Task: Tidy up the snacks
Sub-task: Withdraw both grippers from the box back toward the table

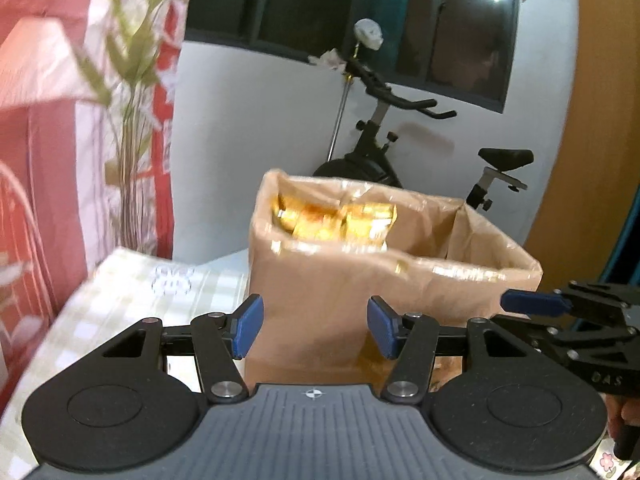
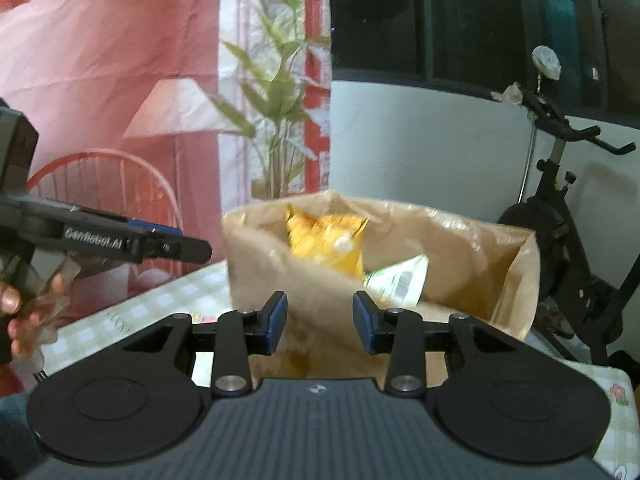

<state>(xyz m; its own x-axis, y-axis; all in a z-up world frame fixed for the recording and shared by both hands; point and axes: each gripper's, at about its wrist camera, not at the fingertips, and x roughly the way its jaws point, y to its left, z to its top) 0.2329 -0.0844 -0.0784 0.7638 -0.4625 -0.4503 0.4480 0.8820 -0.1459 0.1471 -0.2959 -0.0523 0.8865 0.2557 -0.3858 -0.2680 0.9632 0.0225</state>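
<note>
Brown paper bag [image 1: 384,292] stands open on my checked desk [image 1: 132,300], yellow snack packs [image 2: 326,240] plus what looks like a green-white packet [image 2: 400,280] inside. Left gripper [image 1: 315,328] and right gripper [image 2: 320,322] both part-open, empty. I'd pinch opposite rims squarely.

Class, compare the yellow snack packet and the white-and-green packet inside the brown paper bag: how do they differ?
The yellow snack packet is bright yellow and stands higher; the white-and-green packet is pale and sits lower. The yellow one is toward the bag's left, the white-and-green one to its right. Both poke up inside the open brown paper bag.
</note>
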